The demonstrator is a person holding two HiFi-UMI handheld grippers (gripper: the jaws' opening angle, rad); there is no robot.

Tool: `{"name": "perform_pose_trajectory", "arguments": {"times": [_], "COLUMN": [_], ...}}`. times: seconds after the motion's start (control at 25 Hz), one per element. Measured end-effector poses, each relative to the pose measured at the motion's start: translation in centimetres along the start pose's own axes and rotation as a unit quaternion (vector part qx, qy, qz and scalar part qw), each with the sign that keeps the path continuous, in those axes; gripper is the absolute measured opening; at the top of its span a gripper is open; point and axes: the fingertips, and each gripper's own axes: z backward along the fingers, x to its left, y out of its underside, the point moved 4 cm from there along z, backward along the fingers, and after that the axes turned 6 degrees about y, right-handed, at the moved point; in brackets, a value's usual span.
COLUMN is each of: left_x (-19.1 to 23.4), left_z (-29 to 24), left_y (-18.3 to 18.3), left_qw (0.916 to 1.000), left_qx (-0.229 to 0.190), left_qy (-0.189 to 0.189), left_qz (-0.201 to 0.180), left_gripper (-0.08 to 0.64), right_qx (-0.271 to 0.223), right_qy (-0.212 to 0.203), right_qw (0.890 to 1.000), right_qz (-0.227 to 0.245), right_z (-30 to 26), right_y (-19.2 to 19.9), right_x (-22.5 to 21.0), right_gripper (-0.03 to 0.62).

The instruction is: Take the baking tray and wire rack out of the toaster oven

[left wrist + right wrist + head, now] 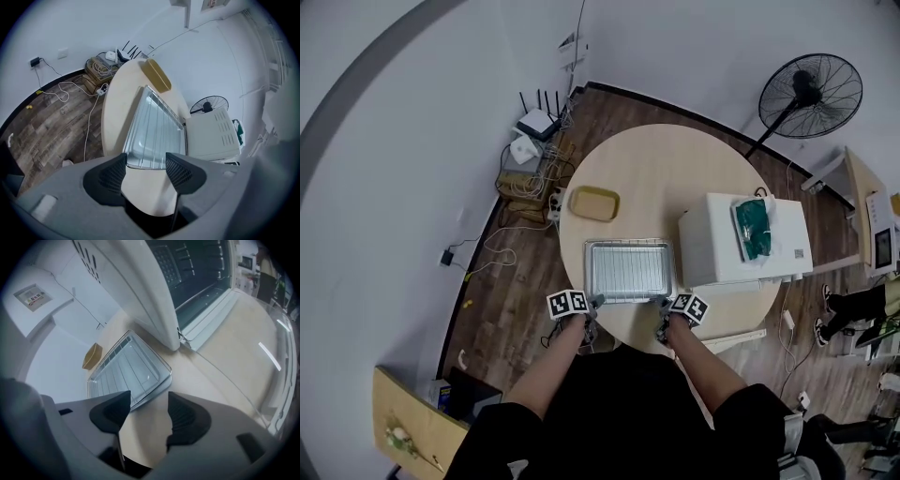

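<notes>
The silver baking tray [628,270] lies on the round table [675,169], just left of the white toaster oven [722,239]. The wire rack [159,117] rests on top of the tray. My left gripper [592,307] stands open at the tray's near left corner, and in the left gripper view [145,166] only bare tabletop shows between its jaws. At the near right corner my right gripper [664,317] is open too; the tray [129,369] sits just beyond it [149,404]. The oven's glass door [220,310] hangs open and the cavity [197,268] looks dark.
A yellow dish [593,202] sits on the table behind the tray. A green cloth [755,228] lies on the oven's top. A standing fan [811,94] is at the back right. Cables and a router [534,127] lie on the floor at the left.
</notes>
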Motion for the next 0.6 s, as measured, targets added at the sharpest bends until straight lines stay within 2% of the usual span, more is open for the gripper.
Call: {"name": "perform_pose_trajectory", "arguments": {"times": [0.36,0.44,0.6], "left_x": [0.1,0.1,-1.1], "left_z": [1.3,2.3,4.4], "left_y": [-0.1,0.0,0.5], "left_qw": [0.9994,0.9988,0.9952], "left_qx": [-0.003,-0.011,-0.022], "left_qy": [-0.012,-0.014,-0.003], "left_qz": [-0.032,-0.045,-0.096], "left_gripper": [0.275,0.281,0.284], "right_qx": [-0.029,-0.051,-0.115], "right_qy": [-0.012,-0.022,-0.032], "right_qw": [0.999,0.998,0.993], "right_qz": [0.005,0.004,0.005], "right_z": [2.2,3.0,5.9], "right_y": [0.2,0.3,0.1], "right_x": [-0.9,-0.7,-0.3], "right_gripper": [0.232,0.232,0.232]}}
